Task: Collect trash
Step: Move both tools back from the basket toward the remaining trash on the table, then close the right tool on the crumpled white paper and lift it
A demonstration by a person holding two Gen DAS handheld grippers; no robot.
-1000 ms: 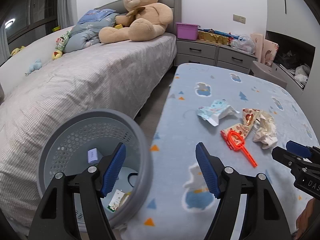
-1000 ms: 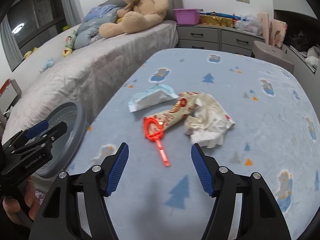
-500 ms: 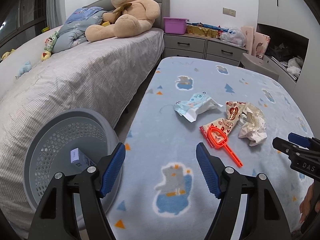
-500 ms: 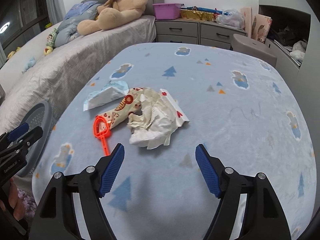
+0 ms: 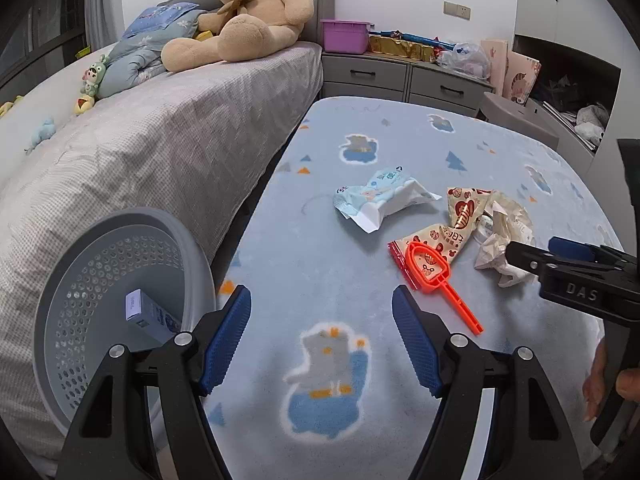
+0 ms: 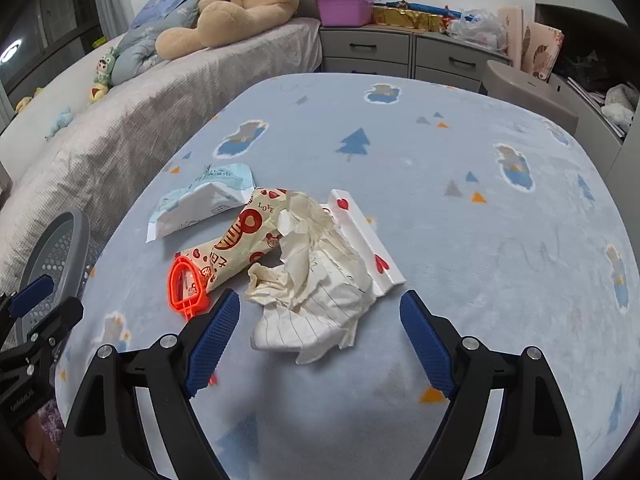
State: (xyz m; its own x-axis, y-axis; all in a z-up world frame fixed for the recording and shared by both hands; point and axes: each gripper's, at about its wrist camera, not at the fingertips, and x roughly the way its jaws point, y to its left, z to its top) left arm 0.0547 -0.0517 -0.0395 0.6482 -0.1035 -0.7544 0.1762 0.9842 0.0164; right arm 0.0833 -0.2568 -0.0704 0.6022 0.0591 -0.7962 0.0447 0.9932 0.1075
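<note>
Hovering low over the blanket (image 6: 460,152), the right tool (image 6: 320,320) has its jaws spread wide with nothing between them, lined up so the crumpled paper (image 6: 316,292) sits just ahead, roughly centred in the gap. That looks like the pick in hand: the paper is the nearest and bulkiest piece, and a wide opening suits its loose folds. The left tool (image 5: 322,338) is likewise spread and empty, held back over bare blanket between the bin (image 5: 120,300) and the litter, probably waiting its turn.

The trash lies in one cluster near the blanket's middle: the paper rests against a white heart-printed strip (image 6: 366,236) and overlaps the printed wrapper (image 6: 236,244); the orange scoop (image 6: 186,286) lies on the wrapper's near end, and a pale blue packet (image 6: 204,200) sits just beyond, touching or nearly so. Because they overlap, closing on the paper may drag its neighbours.

The bin stands at the blanket's left edge, beside the bed (image 5: 132,148), already holding a small box (image 5: 148,314). Open blanket lies to the right and beyond the cluster, so approach room is ample; the carry leftward must pass the left tool.
</note>
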